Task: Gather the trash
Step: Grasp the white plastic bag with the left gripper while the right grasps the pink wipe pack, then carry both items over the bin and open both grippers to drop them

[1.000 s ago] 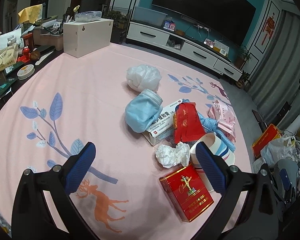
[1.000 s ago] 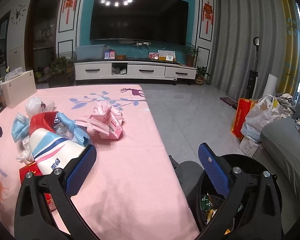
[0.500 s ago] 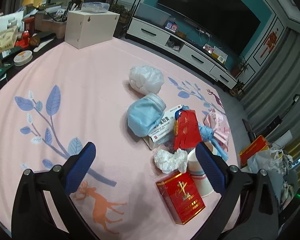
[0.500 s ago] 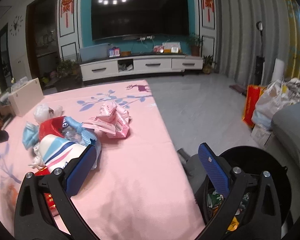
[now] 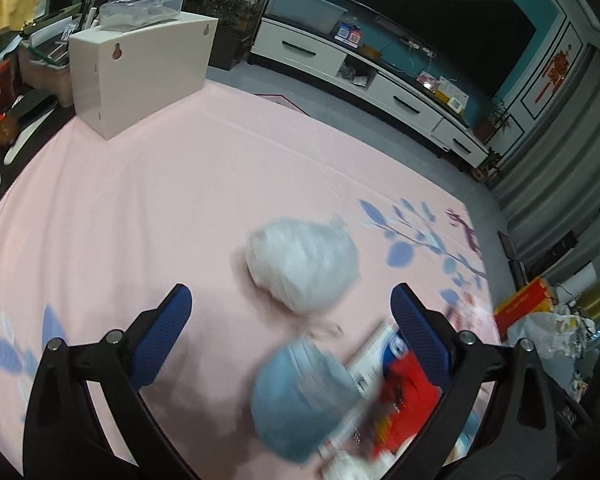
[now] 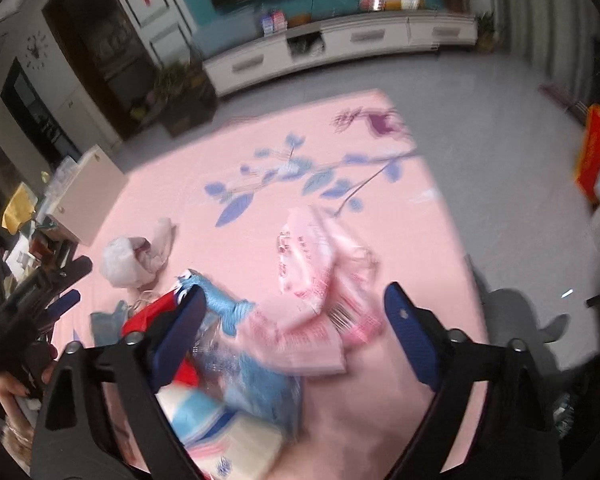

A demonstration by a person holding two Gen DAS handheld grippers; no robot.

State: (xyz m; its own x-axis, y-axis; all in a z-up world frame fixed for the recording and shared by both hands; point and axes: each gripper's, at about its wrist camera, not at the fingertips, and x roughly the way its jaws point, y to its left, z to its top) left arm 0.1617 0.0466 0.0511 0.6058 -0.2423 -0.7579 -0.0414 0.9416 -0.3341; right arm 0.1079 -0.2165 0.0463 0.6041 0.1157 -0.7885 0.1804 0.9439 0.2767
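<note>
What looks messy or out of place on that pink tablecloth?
A heap of litter sits near one edge of the pink tablecloth: a crumpled white plastic bag, a blue face mask, torn pink wrappers and a red packet. Both views are blurred, so finer detail is unclear.

Trash pile on my pink cloth: white bag (image 5: 302,266) crumpled, apart at the far side; blue mask (image 5: 300,396) just beside it; red packet (image 5: 406,396) on a white box (image 5: 370,360); pink wrappers (image 6: 312,280) heaped, blurred; striped cup (image 6: 216,436) lying tipped.
</note>
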